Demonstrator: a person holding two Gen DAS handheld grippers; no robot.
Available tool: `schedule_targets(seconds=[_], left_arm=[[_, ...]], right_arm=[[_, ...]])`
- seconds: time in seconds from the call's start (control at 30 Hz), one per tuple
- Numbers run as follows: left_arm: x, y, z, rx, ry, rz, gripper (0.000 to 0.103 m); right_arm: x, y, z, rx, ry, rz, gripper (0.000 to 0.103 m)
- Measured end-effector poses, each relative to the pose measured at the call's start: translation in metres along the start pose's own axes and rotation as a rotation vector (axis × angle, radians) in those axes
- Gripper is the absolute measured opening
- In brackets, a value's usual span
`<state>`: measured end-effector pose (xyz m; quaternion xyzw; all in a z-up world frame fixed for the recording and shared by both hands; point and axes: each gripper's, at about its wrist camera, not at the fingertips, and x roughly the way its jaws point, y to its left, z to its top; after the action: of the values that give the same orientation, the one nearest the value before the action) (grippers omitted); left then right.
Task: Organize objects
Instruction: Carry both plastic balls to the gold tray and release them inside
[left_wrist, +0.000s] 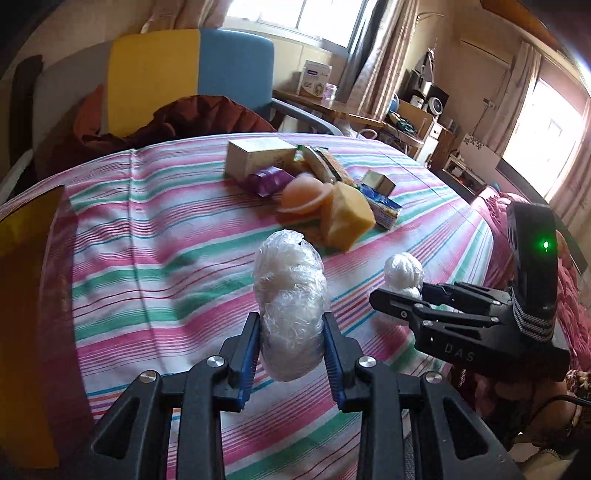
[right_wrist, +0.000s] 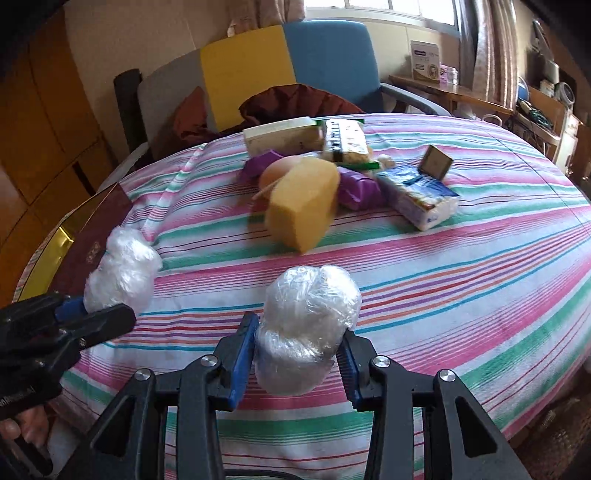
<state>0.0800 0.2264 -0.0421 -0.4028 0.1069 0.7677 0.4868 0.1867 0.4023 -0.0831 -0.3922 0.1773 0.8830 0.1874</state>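
Left gripper (left_wrist: 290, 334): clamped on a white plastic-wrapped bundle (left_wrist: 290, 302); the blue pads press both of its sides, and it stands upright between the black fingers, above the cloth.
Right gripper (right_wrist: 297, 356): closed on a second plastic-wrapped bundle (right_wrist: 308, 325), held at its lower half, the rounded top bulging above the pads.
Relation of the two tools: side by side over the near part of the table; in the left wrist view the right one appears at the right edge, its body showing a green light (left_wrist: 545, 244).
Striped tablecloth (left_wrist: 155, 236): pink, green and white stripes, covering the whole table.
Pile of objects: grouped at the far middle of the cloth, well apart from both bundles.
Yellow sponge (right_wrist: 301, 206): nearest piece of the pile, tilted on an edge.
Peach-coloured round object (left_wrist: 303, 197): just behind the sponge, touching it.
Purple packet (right_wrist: 356, 188): beside the sponge, against the tissue pack (right_wrist: 419, 199).
Cream box (left_wrist: 258, 157): at the rear of the pile.
Small box (right_wrist: 436, 162): upright, resting on the tissue pack.
Chair (right_wrist: 288, 62): grey, yellow and blue back panels, behind the table.
Dark red booklet (right_wrist: 92, 240): at the cloth's left edge.
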Motion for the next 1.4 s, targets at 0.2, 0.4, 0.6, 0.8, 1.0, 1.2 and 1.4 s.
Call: schedule_targets(seconds=[0.2, 0.4, 0.6, 0.8, 1.0, 1.2, 1.4], left_arm=[[-0.040, 0.059, -0.006, -0.163, -0.063, 0.103, 0.032], [-0.076, 0.116, -0.024, -0.307, -0.107, 0.191, 0.031], [-0.106, 0.157, -0.044, -0.400, -0.142, 0.277, 0.031], [-0.122, 0.200, -0.065, -0.490, -0.111, 0.398, 0.031], [-0.134, 0.235, -0.083, -0.552, -0.052, 0.526, 0.034], [-0.150, 0.253, -0.091, -0.594, -0.043, 0.678, 0.047], [-0.182, 0.265, -0.106, -0.769, -0.189, 0.695, 0.051]], right_arm=[[0.003, 0.030, 0.003, -0.073, 0.009, 0.040, 0.042], [-0.003, 0.056, 0.018, -0.147, -0.013, 0.076, 0.041], [-0.014, 0.097, 0.033, -0.223, -0.057, 0.140, 0.042], [-0.018, 0.148, 0.038, -0.309, -0.072, 0.236, 0.042], [-0.019, 0.196, 0.035, -0.401, -0.074, 0.318, 0.042], [-0.017, 0.232, 0.031, -0.482, -0.067, 0.379, 0.042], [-0.013, 0.262, 0.024, -0.538, -0.037, 0.430, 0.042]])
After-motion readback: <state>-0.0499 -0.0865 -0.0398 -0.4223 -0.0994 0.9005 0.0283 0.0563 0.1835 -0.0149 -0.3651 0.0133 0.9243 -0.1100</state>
